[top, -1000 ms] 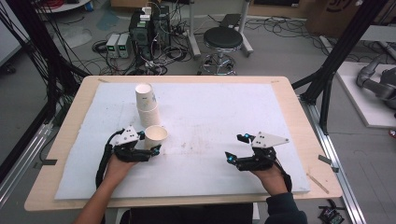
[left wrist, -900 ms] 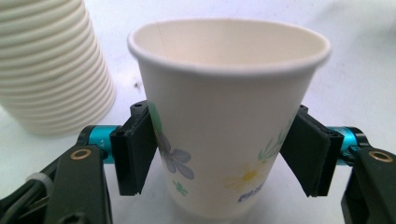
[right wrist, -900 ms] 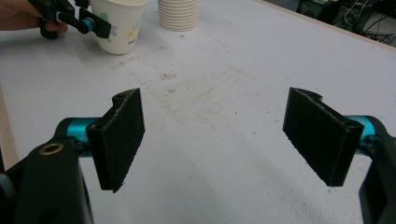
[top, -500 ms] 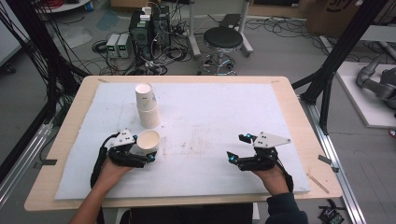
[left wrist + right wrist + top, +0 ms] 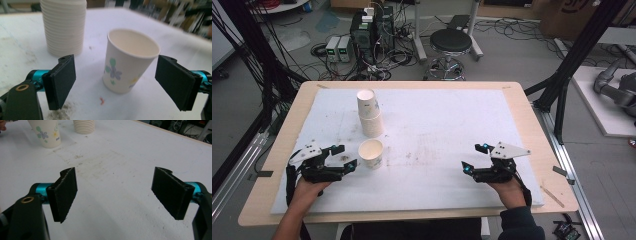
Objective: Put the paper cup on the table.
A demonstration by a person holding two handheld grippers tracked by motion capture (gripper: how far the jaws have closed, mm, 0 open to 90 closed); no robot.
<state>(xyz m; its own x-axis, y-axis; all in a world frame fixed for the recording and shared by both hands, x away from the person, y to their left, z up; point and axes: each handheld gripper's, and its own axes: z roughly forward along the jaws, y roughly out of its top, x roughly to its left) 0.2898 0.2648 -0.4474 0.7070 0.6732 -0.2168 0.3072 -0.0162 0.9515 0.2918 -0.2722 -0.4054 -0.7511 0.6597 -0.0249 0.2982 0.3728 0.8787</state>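
Observation:
A single paper cup [image 5: 371, 152] with a flower print stands upright on the white table cover [image 5: 442, 125], left of centre. My left gripper [image 5: 345, 157] is open just to the left of it. In the left gripper view the cup [image 5: 128, 65] stands a little past the wide-apart pads [image 5: 62, 80], touching neither. Behind it rises a tall stack of ribbed white cups [image 5: 369, 114], with its base [image 5: 63, 25] close by. My right gripper [image 5: 473, 158] rests open at the front right and holds nothing; its view has the cup [image 5: 47, 132] and the stack [image 5: 84, 126] far off.
The cover carries grey smudges [image 5: 412, 155] around its middle. The wooden table edge [image 5: 557, 165] runs round it. Beyond the table are a stool [image 5: 451, 40], electronics with cables [image 5: 367, 30] and black frame posts [image 5: 562, 95].
The left gripper has let go of the single cup and drawn back to the left. The cup now stands alone. The right gripper has barely moved.

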